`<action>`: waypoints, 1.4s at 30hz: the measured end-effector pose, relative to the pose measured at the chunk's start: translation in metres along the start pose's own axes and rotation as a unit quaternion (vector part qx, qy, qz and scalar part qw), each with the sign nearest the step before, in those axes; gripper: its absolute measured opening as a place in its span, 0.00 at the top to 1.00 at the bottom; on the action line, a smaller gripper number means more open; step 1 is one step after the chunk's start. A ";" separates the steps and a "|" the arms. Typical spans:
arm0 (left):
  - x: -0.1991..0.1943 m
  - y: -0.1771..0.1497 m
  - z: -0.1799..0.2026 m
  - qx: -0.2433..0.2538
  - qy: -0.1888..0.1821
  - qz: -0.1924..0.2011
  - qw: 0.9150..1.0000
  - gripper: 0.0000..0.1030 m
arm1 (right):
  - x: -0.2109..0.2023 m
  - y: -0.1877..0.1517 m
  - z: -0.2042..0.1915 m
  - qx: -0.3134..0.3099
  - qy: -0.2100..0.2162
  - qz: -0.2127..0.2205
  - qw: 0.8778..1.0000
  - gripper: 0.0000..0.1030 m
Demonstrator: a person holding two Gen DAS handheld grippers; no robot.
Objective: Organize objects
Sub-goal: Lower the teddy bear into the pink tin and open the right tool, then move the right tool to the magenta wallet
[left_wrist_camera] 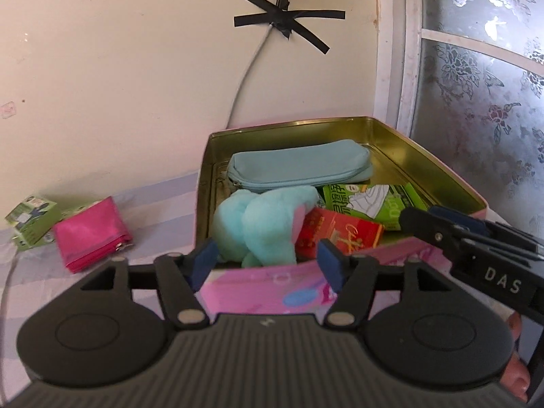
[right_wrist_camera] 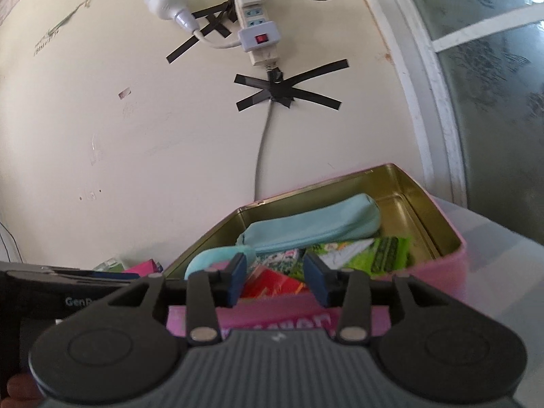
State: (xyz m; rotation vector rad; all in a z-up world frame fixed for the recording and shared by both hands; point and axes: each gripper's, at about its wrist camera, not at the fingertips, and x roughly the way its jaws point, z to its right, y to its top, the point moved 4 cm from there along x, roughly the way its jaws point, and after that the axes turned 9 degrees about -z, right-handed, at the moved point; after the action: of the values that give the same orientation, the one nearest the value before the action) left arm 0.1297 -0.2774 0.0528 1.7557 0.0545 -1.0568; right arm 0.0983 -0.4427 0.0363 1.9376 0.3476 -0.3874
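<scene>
Both hand-held grippers, left (left_wrist_camera: 268, 265) and right (right_wrist_camera: 275, 280), are seen parted, empty; red box (left_wrist_camera: 340, 234) half hidden by plush toy (left_wrist_camera: 268, 224) inside tin (left_wrist_camera: 442, 176).

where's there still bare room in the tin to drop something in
Bare gold floor shows in the open pink tin along its far-right corner, bordered by the light blue zip pouch and green carton. The near-left half is crowded: fluffy turquoise plush toy against red box. Outside, bare bedsheet lies between the magenta zip purse and the tin.
</scene>
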 end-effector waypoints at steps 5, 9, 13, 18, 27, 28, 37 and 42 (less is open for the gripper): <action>-0.019 -0.014 0.002 0.001 0.007 0.006 1.000 0.31 | -0.020 -0.012 -0.004 0.007 0.002 -0.012 1.000 0.57; -0.029 -0.024 0.002 0.003 0.014 0.009 1.000 0.30 | -0.031 -0.015 -0.014 0.000 0.003 -0.015 1.000 0.55; -0.037 -0.032 -0.001 0.005 0.022 0.012 1.000 0.30 | -0.038 -0.017 -0.027 -0.009 0.011 -0.016 1.000 0.55; -0.044 -0.041 -0.009 -0.003 0.025 0.015 1.000 0.30 | -0.043 -0.019 -0.043 -0.027 0.016 -0.018 0.999 0.54; -0.048 -0.054 -0.027 -0.017 0.034 0.017 0.999 0.30 | -0.045 -0.022 -0.055 -0.037 0.013 -0.021 0.999 0.53; -0.048 -0.055 -0.029 -0.019 0.036 0.017 0.999 0.30 | -0.045 -0.023 -0.055 -0.038 0.014 -0.024 0.999 0.52; -0.049 -0.065 -0.056 -0.039 0.049 0.019 0.998 0.29 | -0.043 -0.023 -0.059 -0.043 -0.002 -0.022 0.999 0.51; -0.047 -0.071 -0.074 -0.049 0.060 0.018 0.997 0.28 | -0.038 -0.023 -0.057 -0.033 -0.006 -0.032 0.999 0.50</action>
State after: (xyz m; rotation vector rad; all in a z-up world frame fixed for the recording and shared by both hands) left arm 0.1122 -0.1675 0.0369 1.7235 0.1475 -0.9063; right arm 0.0601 -0.3832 0.0543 1.8616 0.4108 -0.4238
